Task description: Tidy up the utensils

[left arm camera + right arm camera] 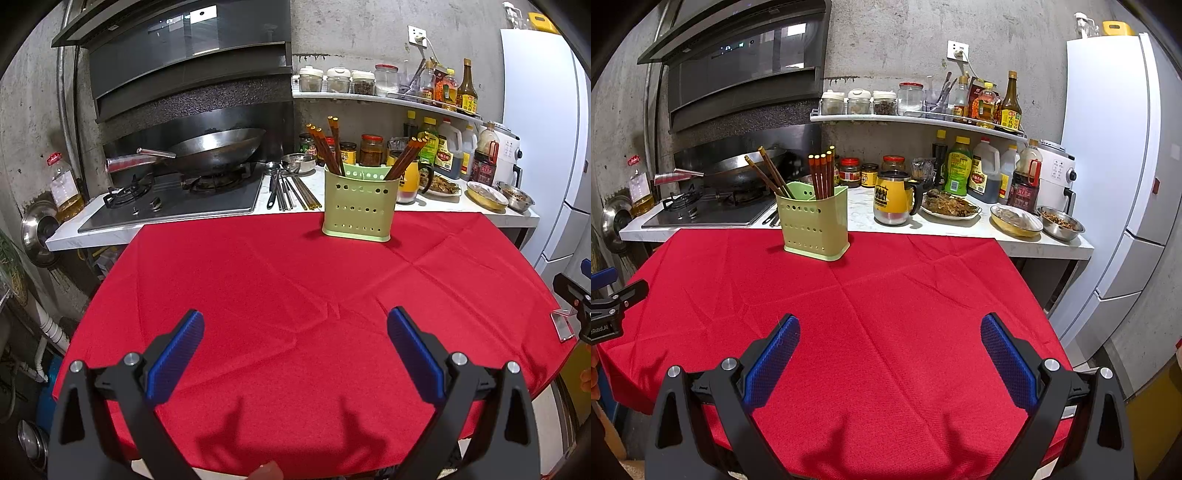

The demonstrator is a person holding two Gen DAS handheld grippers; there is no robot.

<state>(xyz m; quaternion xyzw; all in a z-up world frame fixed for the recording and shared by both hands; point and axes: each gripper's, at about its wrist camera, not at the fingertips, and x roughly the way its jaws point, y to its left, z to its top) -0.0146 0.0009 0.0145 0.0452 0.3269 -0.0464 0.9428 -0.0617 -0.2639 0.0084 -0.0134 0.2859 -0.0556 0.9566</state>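
A light green perforated utensil holder (360,205) stands at the far edge of the red tablecloth (280,295), with several brown chopsticks (334,147) standing in it; it also shows in the right wrist view (814,225) with its chopsticks (822,175). More loose utensils (290,186) lie on the white counter behind it, beside the stove. My left gripper (295,325) is open and empty above the near middle of the cloth. My right gripper (890,328) is open and empty above the cloth too, well short of the holder.
A wok (210,147) sits on the gas stove (166,199). A yellow mug (894,197), a food plate (951,208), metal bowls (1060,223), sauce bottles and jars crowd the counter. A white fridge (1115,166) stands at the right.
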